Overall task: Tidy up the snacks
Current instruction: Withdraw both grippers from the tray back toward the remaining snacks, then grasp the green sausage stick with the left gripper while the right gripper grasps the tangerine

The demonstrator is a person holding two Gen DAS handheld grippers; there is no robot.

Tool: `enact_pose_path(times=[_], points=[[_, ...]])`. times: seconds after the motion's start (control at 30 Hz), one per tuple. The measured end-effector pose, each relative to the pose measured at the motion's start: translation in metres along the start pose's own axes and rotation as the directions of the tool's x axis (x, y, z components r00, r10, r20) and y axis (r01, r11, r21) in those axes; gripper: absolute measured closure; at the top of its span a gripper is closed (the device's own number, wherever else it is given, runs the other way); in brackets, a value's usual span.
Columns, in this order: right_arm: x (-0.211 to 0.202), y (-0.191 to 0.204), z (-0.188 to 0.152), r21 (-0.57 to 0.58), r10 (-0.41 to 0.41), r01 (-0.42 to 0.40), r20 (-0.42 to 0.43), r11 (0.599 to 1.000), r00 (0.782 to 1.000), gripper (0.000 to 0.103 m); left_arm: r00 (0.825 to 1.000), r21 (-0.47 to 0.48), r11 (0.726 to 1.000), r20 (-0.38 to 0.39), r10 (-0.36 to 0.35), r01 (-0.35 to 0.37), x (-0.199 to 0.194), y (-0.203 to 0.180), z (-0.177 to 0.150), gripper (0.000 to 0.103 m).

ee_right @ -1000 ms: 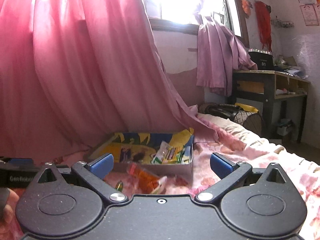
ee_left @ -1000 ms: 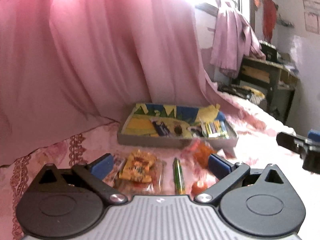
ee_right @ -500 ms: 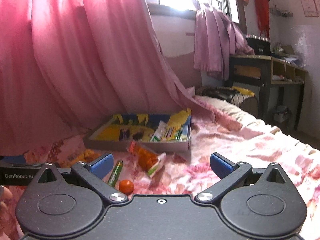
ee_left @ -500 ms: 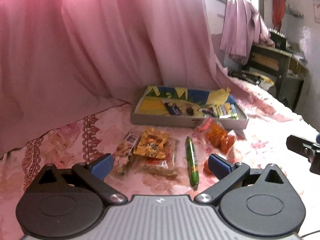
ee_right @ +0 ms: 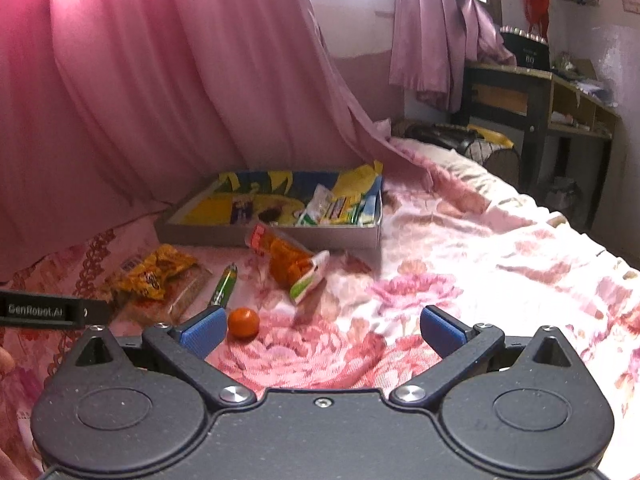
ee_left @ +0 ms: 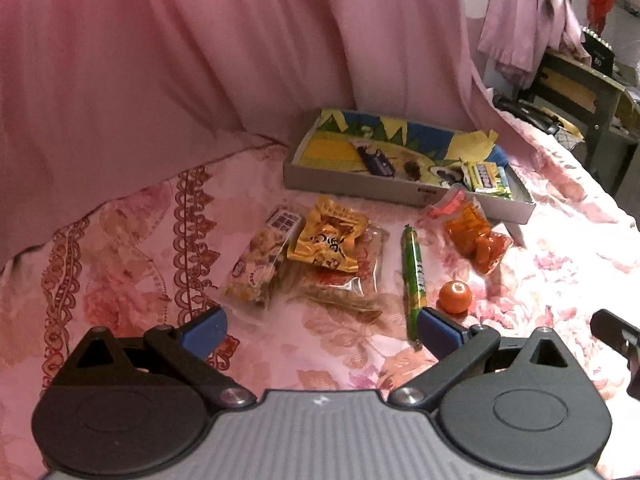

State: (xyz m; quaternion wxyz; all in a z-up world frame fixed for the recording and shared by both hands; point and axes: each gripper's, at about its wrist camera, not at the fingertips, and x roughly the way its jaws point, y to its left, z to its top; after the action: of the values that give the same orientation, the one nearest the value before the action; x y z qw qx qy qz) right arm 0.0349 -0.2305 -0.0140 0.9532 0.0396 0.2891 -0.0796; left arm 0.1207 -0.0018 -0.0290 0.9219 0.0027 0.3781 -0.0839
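Curtain: pink curtain (ee_left: 200,60) fills the upper left of both views, its hem draped onto the bed.
Bed: flowered pink bedspread (ee_left: 560,248) carries all the snacks, lower half of both frames.
Desk: dark desk (ee_right: 520,92) at the upper right, well apart from the snacks.
Box: shallow grey box (ee_left: 400,168) with a yellow and blue lining, centre of frame; it holds several small packets, bunched toward its right end.
Snack pile: clear bags and one yellow packet (ee_left: 326,240) overlapping, left of centre, on the bed in front of the box.
Orange bag: clear bag of orange snacks (ee_left: 474,238) right of centre, one end touching the box's front wall.
Green stick: thin green wrapped stick (ee_left: 413,276) between the pile and the orange bag.
Orange ball: small round orange (ee_left: 455,297) just beside the stick's near end.
Left tongs: left tongs (ee_left: 320,332) spread apart, nothing between them, low over the bed near the pile.
Right tongs: right tongs (ee_right: 322,330) spread apart, nothing held; orange ball just beside the left fingertip in this view.
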Motion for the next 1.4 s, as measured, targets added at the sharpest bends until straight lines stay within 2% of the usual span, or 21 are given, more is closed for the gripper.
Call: enact_pose_path(times=[0.47,0.7,0.87,1.07,1.23,1.4], points=[[0.038,0.003,-0.004,0.01,-0.017,0.019,-0.139,1.0,0.99,0.001,0.996,0.032,0.999,-0.081,-0.029,0.032,0.043,-0.006,0.017,0.0],[0.059,0.005,0.0,0.021,-0.015,0.019,-0.185,1.0,0.983,0.001,0.99,0.003,0.996,-0.107,-0.087,0.088,0.067,-0.005,0.027,0.0],[0.074,0.009,-0.001,0.005,-0.028,0.03,-0.201,1.0,0.979,0.001,0.98,-0.014,0.989,-0.133,-0.149,0.148,0.088,-0.01,0.033,0.0],[0.093,0.012,-0.003,-0.009,-0.05,0.049,-0.217,0.999,0.975,0.001,0.969,0.005,0.982,-0.163,-0.188,0.191,0.109,-0.018,0.036,0.0],[0.105,0.012,-0.005,0.003,-0.06,0.062,-0.229,0.998,0.972,0.001,0.966,0.025,0.978,-0.159,-0.202,0.209,0.112,-0.021,0.037,0.0],[0.108,0.014,-0.007,-0.012,-0.069,0.068,-0.226,0.998,0.972,0.001,0.947,0.003,0.96,-0.162,-0.276,0.281,0.106,-0.018,0.039,0.0]])
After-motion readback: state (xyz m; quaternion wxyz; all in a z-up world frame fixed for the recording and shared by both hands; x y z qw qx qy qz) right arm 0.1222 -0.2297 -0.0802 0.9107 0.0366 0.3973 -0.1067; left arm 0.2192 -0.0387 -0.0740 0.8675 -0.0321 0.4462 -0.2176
